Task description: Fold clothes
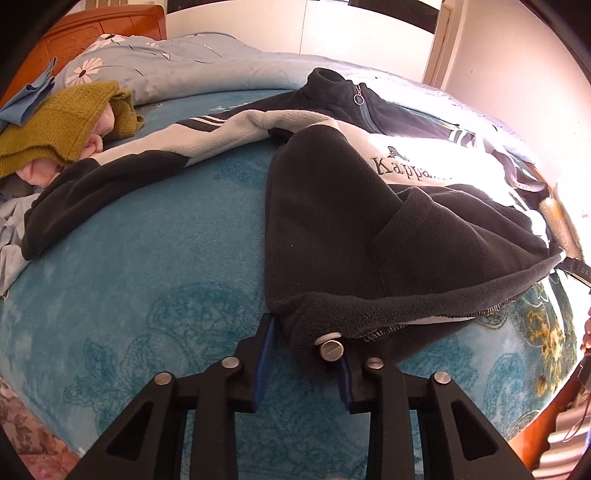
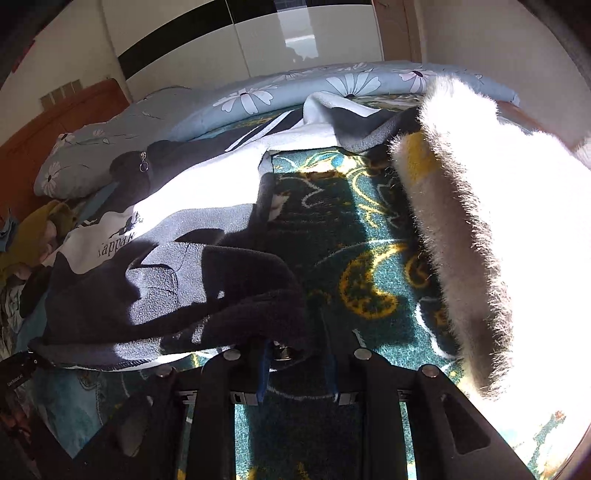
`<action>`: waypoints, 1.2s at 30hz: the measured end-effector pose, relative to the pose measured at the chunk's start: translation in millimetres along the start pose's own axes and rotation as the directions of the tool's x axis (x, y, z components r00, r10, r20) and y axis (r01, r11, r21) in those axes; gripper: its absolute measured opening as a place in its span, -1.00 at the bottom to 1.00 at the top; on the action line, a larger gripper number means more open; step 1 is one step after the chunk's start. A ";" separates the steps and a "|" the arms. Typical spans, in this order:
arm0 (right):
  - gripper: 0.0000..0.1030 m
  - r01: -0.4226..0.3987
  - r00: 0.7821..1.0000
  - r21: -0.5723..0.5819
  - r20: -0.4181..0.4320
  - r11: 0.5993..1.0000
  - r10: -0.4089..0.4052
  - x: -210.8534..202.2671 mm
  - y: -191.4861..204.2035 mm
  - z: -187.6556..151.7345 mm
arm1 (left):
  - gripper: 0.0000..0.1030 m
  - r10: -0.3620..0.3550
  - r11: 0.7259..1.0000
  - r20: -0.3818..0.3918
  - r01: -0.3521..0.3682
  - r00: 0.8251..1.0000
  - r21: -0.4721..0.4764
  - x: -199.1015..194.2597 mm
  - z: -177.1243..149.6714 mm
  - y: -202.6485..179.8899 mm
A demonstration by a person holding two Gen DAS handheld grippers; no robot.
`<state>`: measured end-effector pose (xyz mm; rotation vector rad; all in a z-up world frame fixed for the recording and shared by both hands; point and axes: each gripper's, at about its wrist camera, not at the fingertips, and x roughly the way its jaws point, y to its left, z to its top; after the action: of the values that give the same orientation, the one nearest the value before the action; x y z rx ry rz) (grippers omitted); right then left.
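A black and grey fleece jacket point(image 1: 369, 229) with a zip collar and "Kappa" lettering lies spread on the teal blanket point(image 1: 155, 280). One sleeve point(image 1: 110, 166) stretches out to the left. My left gripper point(image 1: 306, 332) has the jacket's bottom left hem corner between its blue-padded fingers, jaws apart around the bunched fleece. In the right wrist view the jacket point(image 2: 166, 258) lies to the left, and my right gripper point(image 2: 295, 343) has the hem's right corner between its fingers. How tightly either grips I cannot tell.
A mustard knit garment point(image 1: 55, 125) and other clothes are piled at the far left. A floral quilt point(image 1: 177, 62) lies along the back. A thick white fluffy blanket point(image 2: 480, 221) lies rolled at the right beside my right gripper. A wooden headboard point(image 1: 92, 29) stands behind.
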<state>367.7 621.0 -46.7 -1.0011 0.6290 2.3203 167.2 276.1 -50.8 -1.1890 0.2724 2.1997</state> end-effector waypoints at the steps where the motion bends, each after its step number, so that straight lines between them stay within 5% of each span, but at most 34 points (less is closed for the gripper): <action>1: -0.50 -0.001 1.000 0.005 0.001 1.000 0.001 -0.7 0.0 0.7 | -0.59 0.000 1.000 0.011 0.000 1.000 -0.004 -1.7 1.5 0.8; 6: -0.61 -0.032 0.997 -0.013 0.065 0.999 0.033 -23.0 12.2 20.9 | -0.67 0.049 0.998 0.122 -0.054 0.991 0.037 -24.3 24.1 2.5; 12: -0.64 0.006 0.977 -0.158 0.213 0.987 0.028 -76.9 58.4 80.8 | -0.67 0.075 0.993 0.244 -0.095 0.967 0.069 -72.2 91.5 18.7; 16: -0.64 0.058 0.984 -0.207 0.178 0.977 -0.021 -60.0 71.3 104.7 | -0.67 0.089 0.987 0.188 -0.112 0.978 0.119 -51.1 102.6 25.3; 24: -0.64 0.034 0.999 -0.186 0.034 0.982 -0.028 -0.7 72.4 92.7 | -0.66 0.084 0.994 0.010 -0.084 0.996 0.068 3.8 72.2 51.4; 31: -0.80 0.156 0.982 -0.317 0.153 0.935 -0.112 -57.5 97.9 102.1 | -0.67 0.075 0.981 0.124 -0.096 0.989 0.170 -60.4 99.5 32.5; 36: -0.81 0.198 0.948 -0.302 0.300 0.932 -0.105 -125.4 100.6 104.1 | -0.67 0.027 0.982 0.270 -0.077 0.962 0.175 -134.3 114.2 23.0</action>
<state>324.4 572.0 133.3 -0.8032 0.0460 2.4093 129.5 252.7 121.4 -0.7829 0.3876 2.2931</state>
